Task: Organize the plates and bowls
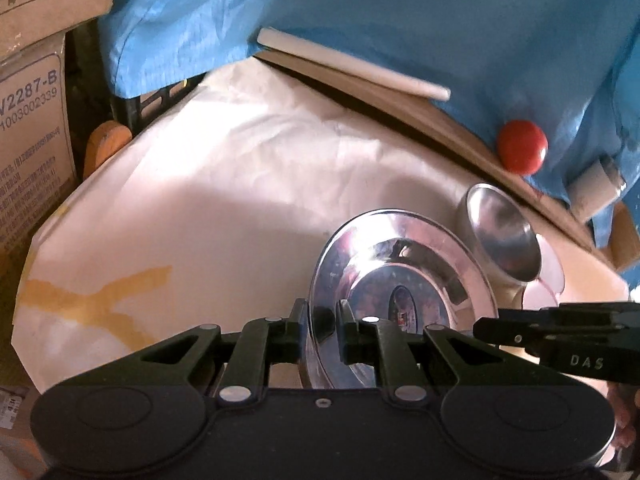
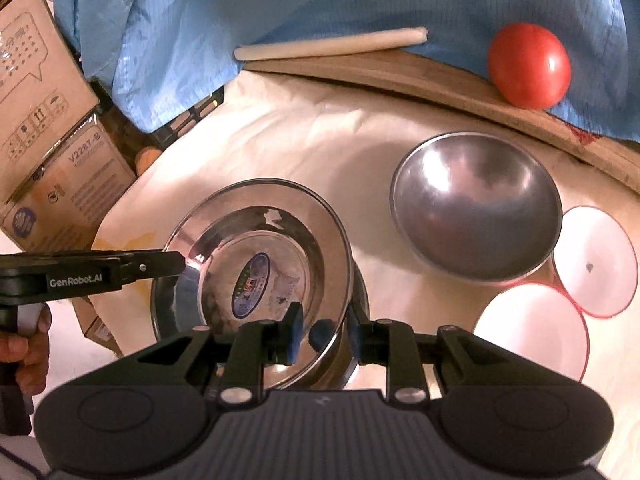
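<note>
A shiny steel plate with a sticker (image 1: 400, 276) (image 2: 260, 264) sits tilted over the white-covered table (image 1: 240, 184). My left gripper (image 1: 322, 320) is closed on its left rim. My right gripper (image 2: 322, 332) is closed on its near rim, and a second steel dish seems to lie just beneath. A steel bowl (image 2: 476, 204) (image 1: 500, 236) stands to the right. Two white plates with red rims (image 2: 532, 332) (image 2: 596, 260) lie at the far right.
A red tomato (image 2: 528, 66) (image 1: 522, 146) and a white stick (image 2: 332, 46) rest on a wooden board edge (image 2: 400, 76) under blue cloth (image 2: 280, 0). Cardboard boxes (image 1: 32, 120) (image 2: 48, 140) stand left.
</note>
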`<control>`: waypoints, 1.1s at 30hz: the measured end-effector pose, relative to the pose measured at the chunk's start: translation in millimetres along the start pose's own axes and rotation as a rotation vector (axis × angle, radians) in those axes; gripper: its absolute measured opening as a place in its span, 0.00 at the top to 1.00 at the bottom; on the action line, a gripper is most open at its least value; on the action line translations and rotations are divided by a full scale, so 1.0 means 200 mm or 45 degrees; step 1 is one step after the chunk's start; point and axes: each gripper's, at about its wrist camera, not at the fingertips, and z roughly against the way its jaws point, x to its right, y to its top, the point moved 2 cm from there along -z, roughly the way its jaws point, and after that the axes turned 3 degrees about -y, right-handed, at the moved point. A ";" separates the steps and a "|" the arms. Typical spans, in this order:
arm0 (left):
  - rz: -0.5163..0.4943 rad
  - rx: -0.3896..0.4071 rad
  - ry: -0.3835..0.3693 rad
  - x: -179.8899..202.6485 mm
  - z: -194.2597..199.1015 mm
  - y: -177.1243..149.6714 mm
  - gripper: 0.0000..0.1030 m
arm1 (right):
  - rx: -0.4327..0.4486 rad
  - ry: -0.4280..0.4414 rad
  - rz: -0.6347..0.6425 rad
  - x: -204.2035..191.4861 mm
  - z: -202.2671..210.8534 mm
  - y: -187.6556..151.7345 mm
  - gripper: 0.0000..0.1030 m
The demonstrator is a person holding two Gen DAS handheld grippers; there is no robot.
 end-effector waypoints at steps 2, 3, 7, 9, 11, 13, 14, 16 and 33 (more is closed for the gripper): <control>-0.024 -0.012 0.010 0.01 0.00 -0.01 0.86 | -0.010 0.004 0.001 0.00 0.00 -0.01 0.73; -0.034 -0.019 0.015 0.01 0.00 -0.02 0.86 | -0.016 0.006 0.001 0.00 0.00 -0.02 0.73; -0.061 -0.041 0.027 0.02 0.00 -0.04 0.84 | -0.042 0.010 -0.005 -0.01 0.00 -0.03 0.72; -0.072 -0.049 0.031 0.03 -0.01 -0.05 0.84 | -0.048 0.010 -0.008 0.00 0.00 -0.04 0.72; -0.082 -0.056 0.034 0.03 -0.01 -0.05 0.83 | -0.055 0.012 -0.013 0.00 0.00 -0.05 0.72; -0.092 -0.063 0.037 0.04 -0.01 -0.06 0.83 | -0.062 0.013 -0.019 0.00 0.00 -0.05 0.72; -0.097 -0.068 0.040 0.04 -0.02 -0.06 0.83 | -0.064 0.013 -0.022 0.00 0.00 -0.06 0.72; -0.106 -0.083 0.051 0.04 -0.02 -0.07 0.83 | -0.070 0.015 -0.026 0.00 0.00 -0.06 0.72; -0.119 -0.118 0.082 0.05 -0.04 -0.08 0.79 | -0.099 0.030 -0.035 -0.01 -0.01 -0.06 0.69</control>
